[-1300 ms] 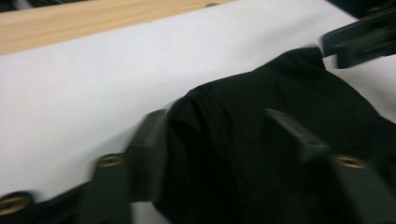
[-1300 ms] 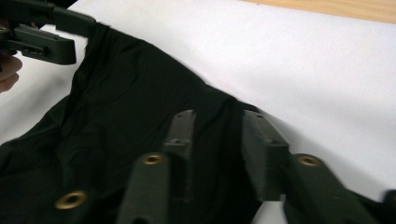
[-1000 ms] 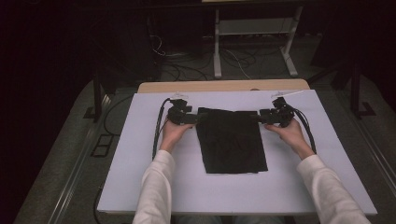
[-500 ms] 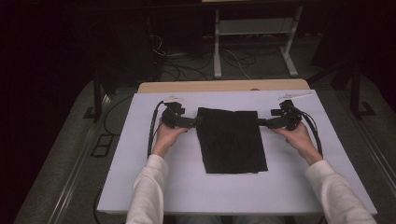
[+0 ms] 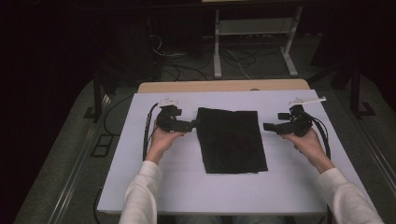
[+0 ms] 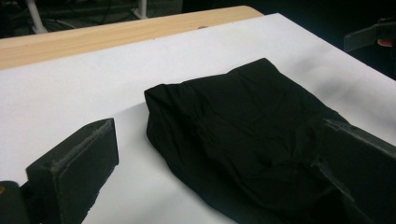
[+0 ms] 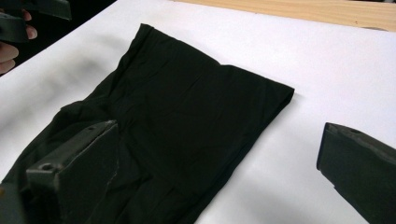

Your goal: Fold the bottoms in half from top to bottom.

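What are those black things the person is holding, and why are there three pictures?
Those are two hand-held grabbing tools. A person holds one in each hand: the left gripper and the right gripper. Each has two black jaws that can pinch things.

One picture comes from a camera up high, looking down at the table. The other two come from little cameras riding on each tool, so you see its jaws poking up from the bottom.

On the white table lies a folded black cloth. Both tools have just opened their jaws wide and sit beside the cloth, one on each side. Nothing is being held; the cloth lies flat by itself.
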`<state>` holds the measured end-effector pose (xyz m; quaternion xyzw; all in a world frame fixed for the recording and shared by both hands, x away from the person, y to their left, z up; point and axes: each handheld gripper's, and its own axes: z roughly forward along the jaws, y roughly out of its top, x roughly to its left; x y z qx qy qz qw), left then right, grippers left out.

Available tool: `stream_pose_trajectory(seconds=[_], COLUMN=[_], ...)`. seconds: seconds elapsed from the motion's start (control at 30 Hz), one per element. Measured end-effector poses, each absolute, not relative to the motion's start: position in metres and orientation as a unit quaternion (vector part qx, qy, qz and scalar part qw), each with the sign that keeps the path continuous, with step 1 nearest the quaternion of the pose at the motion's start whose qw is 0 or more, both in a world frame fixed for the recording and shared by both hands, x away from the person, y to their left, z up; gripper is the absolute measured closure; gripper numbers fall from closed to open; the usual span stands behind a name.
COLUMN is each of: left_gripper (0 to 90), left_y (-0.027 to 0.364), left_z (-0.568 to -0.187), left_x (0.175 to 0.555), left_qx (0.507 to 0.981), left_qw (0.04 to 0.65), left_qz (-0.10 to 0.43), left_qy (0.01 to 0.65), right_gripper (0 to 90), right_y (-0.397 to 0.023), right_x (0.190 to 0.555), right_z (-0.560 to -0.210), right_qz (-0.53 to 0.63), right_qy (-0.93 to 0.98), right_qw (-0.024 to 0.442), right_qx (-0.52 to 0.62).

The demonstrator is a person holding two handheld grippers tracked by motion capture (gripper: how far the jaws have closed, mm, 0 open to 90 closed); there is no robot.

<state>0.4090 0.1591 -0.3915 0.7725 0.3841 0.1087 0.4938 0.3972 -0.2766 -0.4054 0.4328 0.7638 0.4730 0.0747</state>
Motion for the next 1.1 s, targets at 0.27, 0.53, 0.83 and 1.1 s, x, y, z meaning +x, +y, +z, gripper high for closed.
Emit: stream_pose_trajectory(seconds=[0.27,0.53,0.83,1.1], left_gripper=[0.0,0.0,0.0,0.0], left_y=[0.164,0.17,0.174,0.174], left_z=[-0.391,-0.397,-0.401,-0.404], left_x=[0.39,0.371,0.35,0.33], left_qx=[0.773,0.773,0.772,0.772], left_qw=[0.497,0.498,0.503,0.514], left_qz=[0.108,0.108,0.113,0.113], left_qy=[0.379,0.378,0.371,0.356], right_gripper=[0.0,0.0,0.0,0.0], right_y=[-0.282,-0.285,-0.287,-0.288], right_x=[0.379,0.359,0.34,0.318], right_z=[-0.408,-0.409,-0.412,-0.419], right_qz=[0.466,0.469,0.473,0.477], right_qy=[0.767,0.764,0.762,0.764], right_qw=[0.08,0.088,0.086,0.088], right_qx=[0.433,0.434,0.433,0.426])
